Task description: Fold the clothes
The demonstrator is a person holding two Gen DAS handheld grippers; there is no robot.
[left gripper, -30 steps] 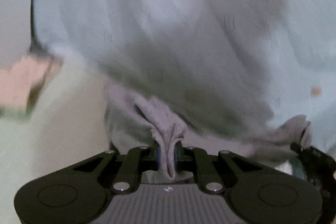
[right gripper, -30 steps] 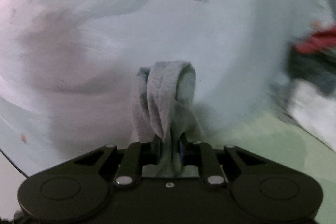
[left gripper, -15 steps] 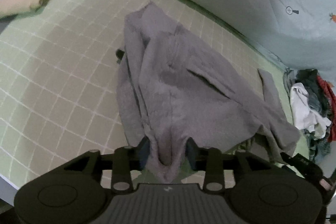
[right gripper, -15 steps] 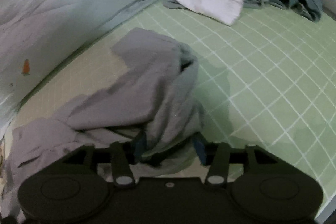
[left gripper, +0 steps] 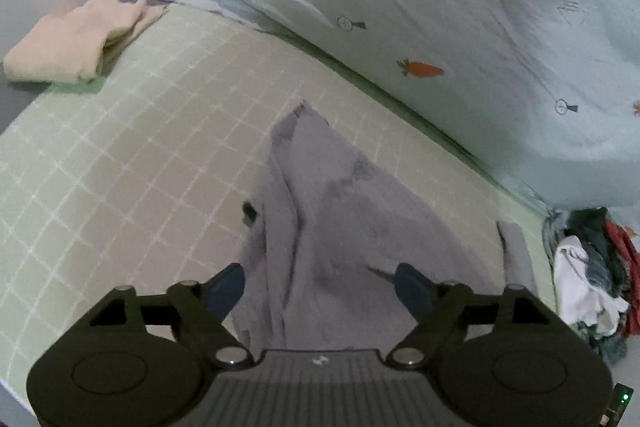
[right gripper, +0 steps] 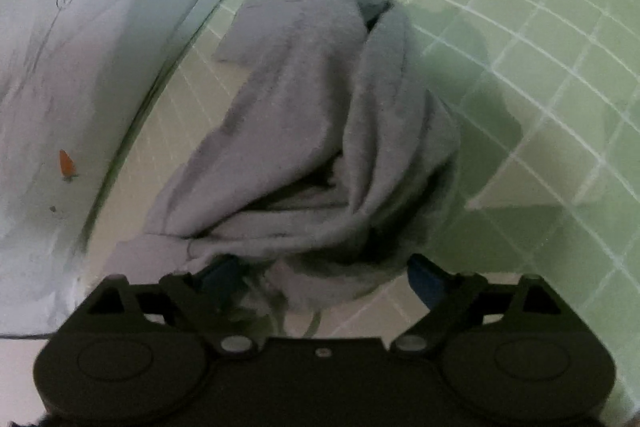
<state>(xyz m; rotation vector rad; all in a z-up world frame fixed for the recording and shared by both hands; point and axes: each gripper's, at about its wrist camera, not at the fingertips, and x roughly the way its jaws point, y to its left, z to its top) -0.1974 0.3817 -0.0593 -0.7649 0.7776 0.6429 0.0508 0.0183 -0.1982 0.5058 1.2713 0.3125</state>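
Jaws opening on both: left hand-held gripper (left gripper: 320, 285) and right hand-held gripper (right gripper: 326, 277) stand spread, pads clear of the crumpled grey knit garment (left gripper: 332, 211) lying between and ahead of them on the green checked bed sheet (left gripper: 132, 163); beyond, a pale blue carrot-print quilt (left gripper: 440, 7)

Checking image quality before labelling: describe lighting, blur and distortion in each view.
Left wrist: dim, sharp, fisheye bends the green checked sheet; crumpled grey cotton garment legible. Right wrist: dim, slightly soft, hard shadow beside the garment.
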